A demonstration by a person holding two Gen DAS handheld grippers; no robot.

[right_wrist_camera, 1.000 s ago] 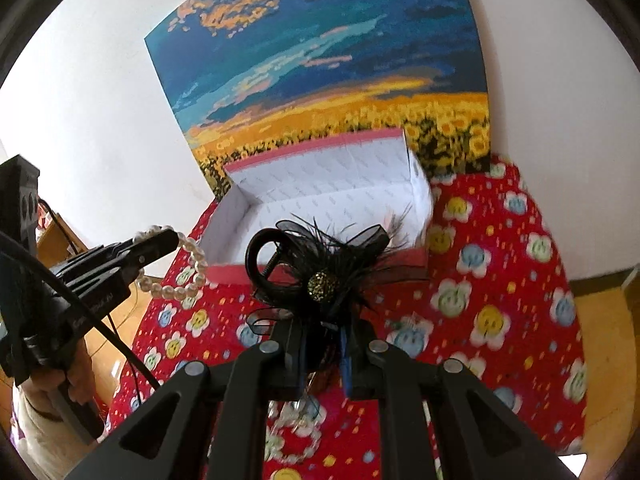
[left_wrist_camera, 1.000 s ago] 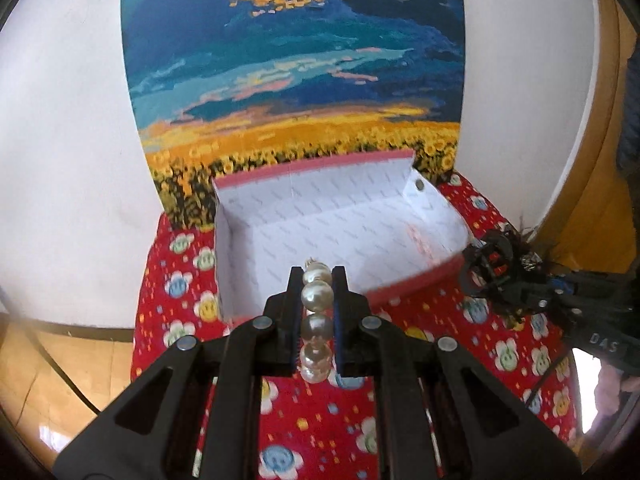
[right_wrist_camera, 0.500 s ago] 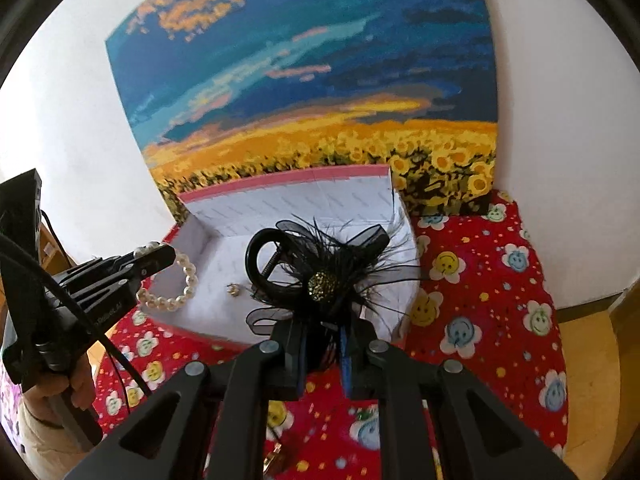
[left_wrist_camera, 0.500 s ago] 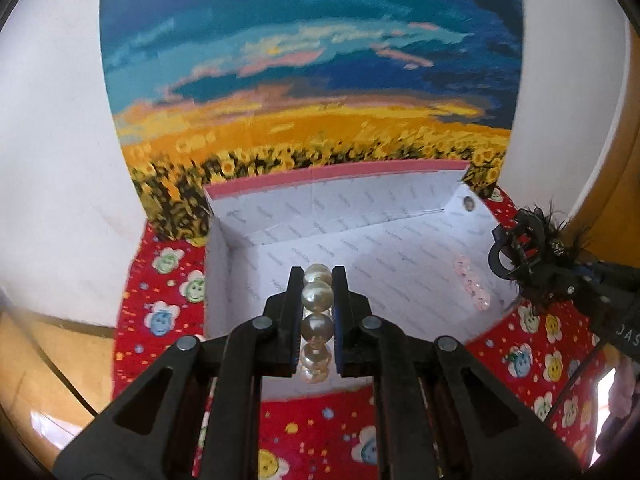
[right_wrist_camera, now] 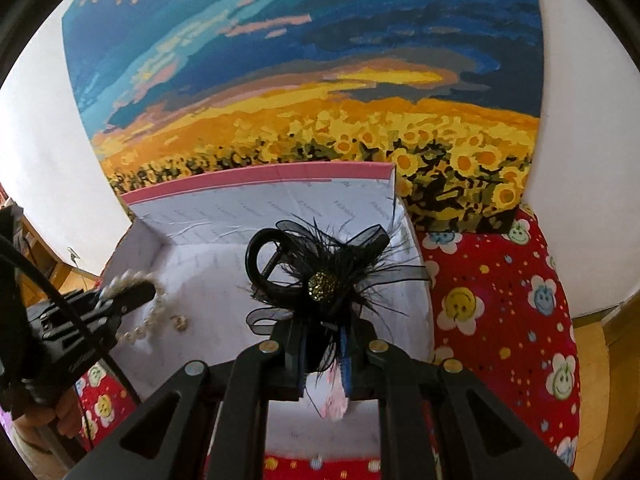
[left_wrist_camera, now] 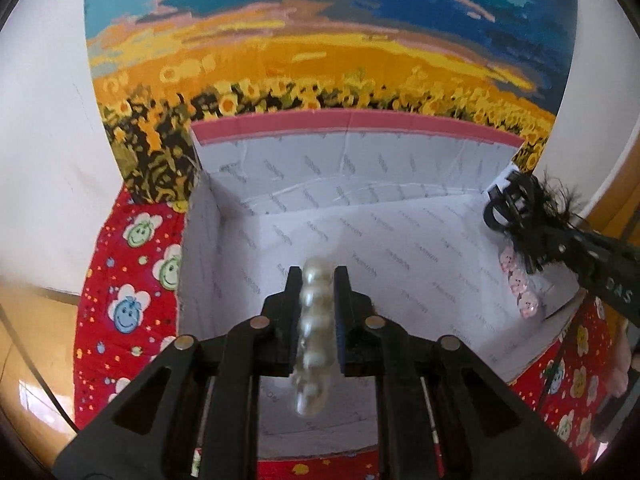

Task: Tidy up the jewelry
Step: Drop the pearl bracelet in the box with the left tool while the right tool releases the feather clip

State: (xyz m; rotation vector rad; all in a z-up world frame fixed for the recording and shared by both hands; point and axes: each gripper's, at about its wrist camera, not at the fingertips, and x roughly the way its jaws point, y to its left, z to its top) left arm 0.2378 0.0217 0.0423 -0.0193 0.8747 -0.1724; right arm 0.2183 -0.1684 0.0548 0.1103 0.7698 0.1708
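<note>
Both over open box (left_wrist_camera: 400,184): left gripper (left_wrist_camera: 318,280) clamping pearl strand (left_wrist_camera: 316,320) lengthwise, right gripper (right_wrist_camera: 324,332) pinching feathered clip (right_wrist_camera: 320,272)

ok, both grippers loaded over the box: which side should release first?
Left, probably. The left gripper holds the pearl bracelet well inside the box, its loop hanging near the floor in the right wrist view. The right gripper holds the black feather hair clip near the box's right wall.

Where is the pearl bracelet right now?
Clamped in the left gripper, the pearl bracelet hangs over the left part of the open box.
</note>
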